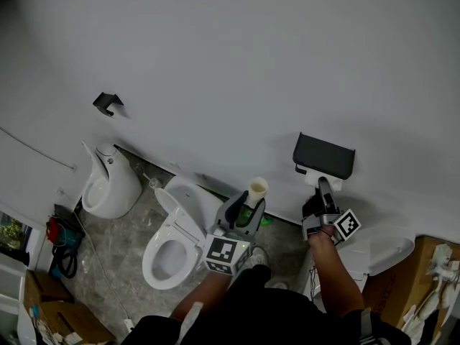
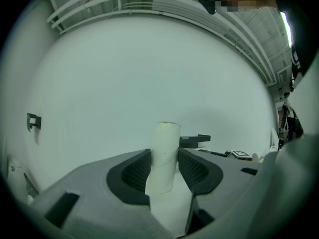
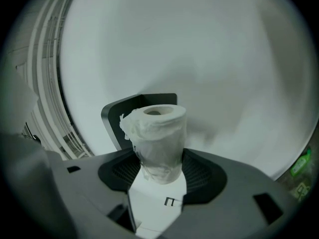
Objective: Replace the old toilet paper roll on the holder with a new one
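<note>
Right claw [image 3: 158,164], roll [image 3: 158,133], half-hidden holder [image 3: 112,116]

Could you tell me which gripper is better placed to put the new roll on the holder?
The right gripper: its jaws hold the new roll close to the dark holder, while the left gripper holds only the bare cardboard tube, farther off.

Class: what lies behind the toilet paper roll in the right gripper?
The dark holder on the white wall. The roll covers its lower middle, so any spindle is hidden.
</note>
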`<state>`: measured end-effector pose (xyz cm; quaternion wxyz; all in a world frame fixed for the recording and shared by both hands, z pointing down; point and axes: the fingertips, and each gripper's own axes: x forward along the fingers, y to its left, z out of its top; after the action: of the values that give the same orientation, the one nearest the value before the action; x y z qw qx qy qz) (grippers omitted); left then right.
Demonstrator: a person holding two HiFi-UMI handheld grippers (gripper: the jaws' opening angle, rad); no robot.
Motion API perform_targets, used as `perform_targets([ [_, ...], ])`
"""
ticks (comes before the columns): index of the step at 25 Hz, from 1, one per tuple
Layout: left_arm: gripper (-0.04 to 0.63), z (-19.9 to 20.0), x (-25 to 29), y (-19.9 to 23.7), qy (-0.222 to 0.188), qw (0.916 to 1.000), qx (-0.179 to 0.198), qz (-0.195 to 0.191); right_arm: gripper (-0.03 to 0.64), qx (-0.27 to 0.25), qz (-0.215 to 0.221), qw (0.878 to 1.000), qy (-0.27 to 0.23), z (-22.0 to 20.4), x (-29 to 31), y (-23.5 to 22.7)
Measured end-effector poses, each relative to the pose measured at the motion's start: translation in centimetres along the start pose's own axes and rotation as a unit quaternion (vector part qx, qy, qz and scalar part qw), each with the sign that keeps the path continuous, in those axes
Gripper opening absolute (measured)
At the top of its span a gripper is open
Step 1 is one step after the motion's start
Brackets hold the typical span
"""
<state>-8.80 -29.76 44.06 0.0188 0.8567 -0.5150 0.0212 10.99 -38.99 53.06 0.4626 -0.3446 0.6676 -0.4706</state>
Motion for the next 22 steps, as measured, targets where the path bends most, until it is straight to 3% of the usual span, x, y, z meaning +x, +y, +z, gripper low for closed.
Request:
perform_targets([
  [5,0.169,-0.6,0.2,0.2,0.009,1.0,0.001,-0.001,0.272,-0.03,-0.003,1.0,-0.005,0.0,0.2,0.0],
  [17,0.17,0.0,0.5,-0.8,0.001,0.9999,0.003,-0.012,0.333,-0.109,-0.033,0.993,0.041,-0.3,-2.5,0.4],
  [20,0.169,0.0,0.5,-1.1,0.0,0.9998,0.007,-0.017,0.334,-0.184,-0.058,0.98,0.052,0.2,-4.4,0.7],
  [22,0.169,0.1,0.5,-1.5,0.001,0.9997,0.01,-0.022,0.334,-0.26,-0.068,0.961,0.064,0.6,-5.7,1.4],
])
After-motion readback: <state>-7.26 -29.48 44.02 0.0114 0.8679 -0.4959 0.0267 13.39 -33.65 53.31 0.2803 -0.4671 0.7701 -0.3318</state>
